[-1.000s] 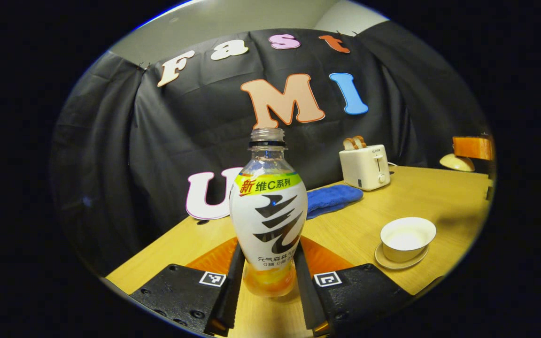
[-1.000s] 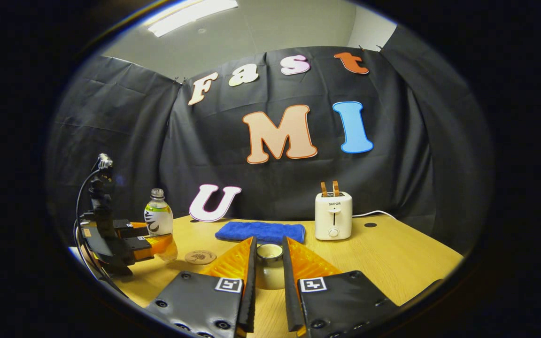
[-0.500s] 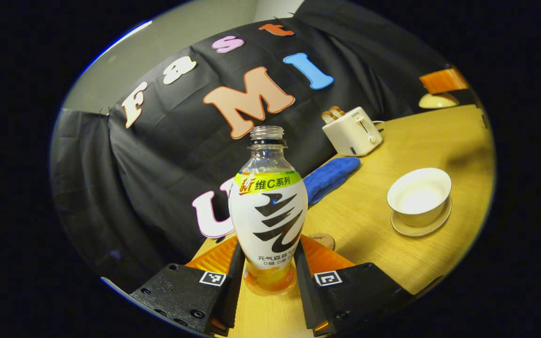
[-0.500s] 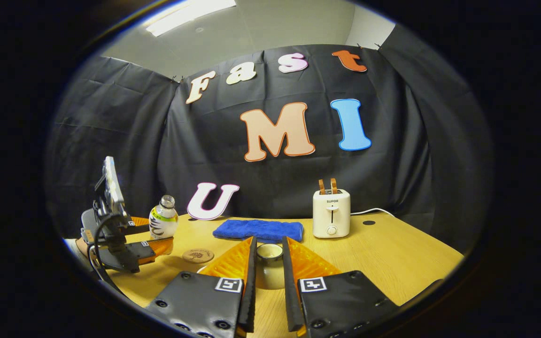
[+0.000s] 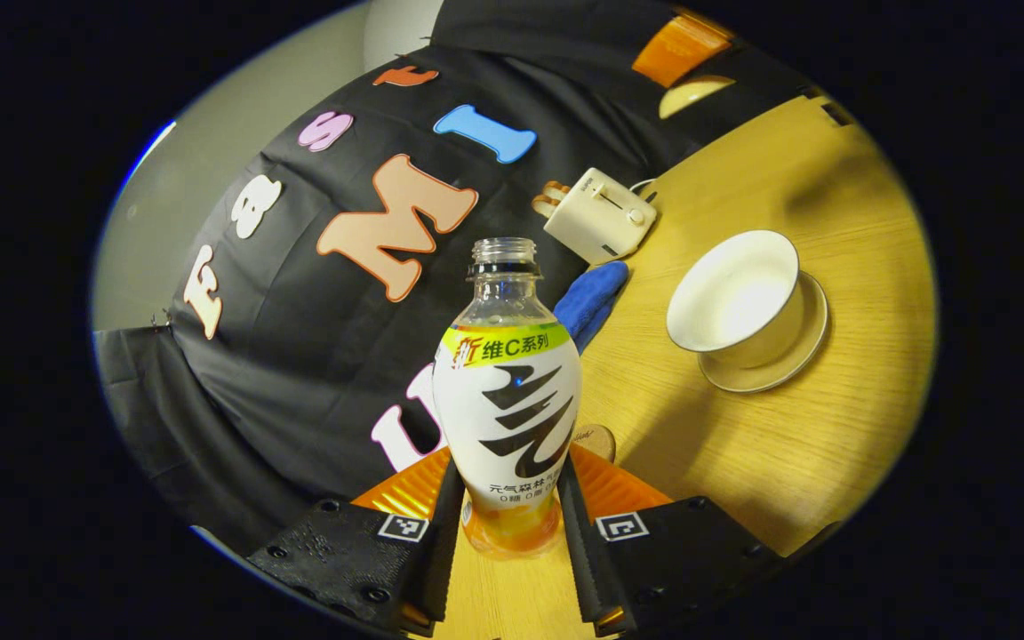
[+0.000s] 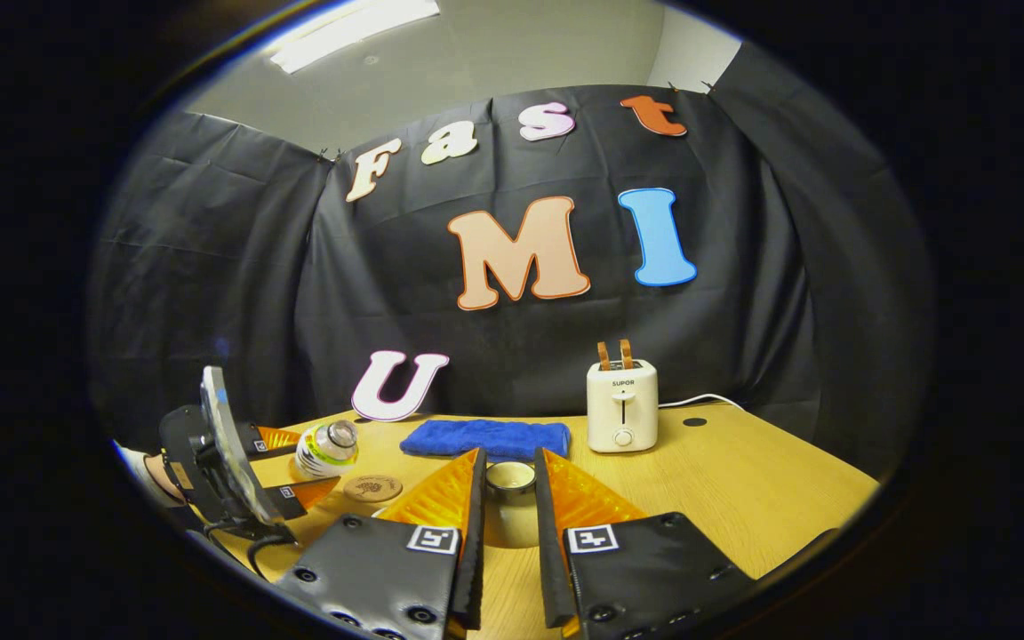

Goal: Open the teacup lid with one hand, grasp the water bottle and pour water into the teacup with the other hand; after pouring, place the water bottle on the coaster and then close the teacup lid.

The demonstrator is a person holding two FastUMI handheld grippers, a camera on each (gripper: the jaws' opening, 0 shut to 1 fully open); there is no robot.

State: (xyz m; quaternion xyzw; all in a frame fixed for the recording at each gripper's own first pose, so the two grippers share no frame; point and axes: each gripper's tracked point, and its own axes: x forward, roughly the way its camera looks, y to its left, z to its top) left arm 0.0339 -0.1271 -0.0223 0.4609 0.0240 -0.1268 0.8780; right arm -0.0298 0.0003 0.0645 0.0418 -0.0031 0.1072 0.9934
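Pouring step under way: left gripper (image 5: 507, 533) clamped on the uncapped water bottle (image 5: 508, 400), tipped toward the open teacup (image 5: 737, 307) on the bench (image 5: 743, 462); right gripper (image 6: 508, 533) pinching the lid (image 6: 510, 480), held aloft. Next: mouth over the cup, more tilt. Coaster (image 6: 373, 487) waiting nearby.

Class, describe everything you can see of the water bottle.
The water bottle is clear plastic, uncapped, with a dark neck ring, a white wrap with black strokes and a yellow-green band, and orange liquid at its base. The left gripper clamps its lower body. In the right gripper view it is tipped, its open mouth showing.
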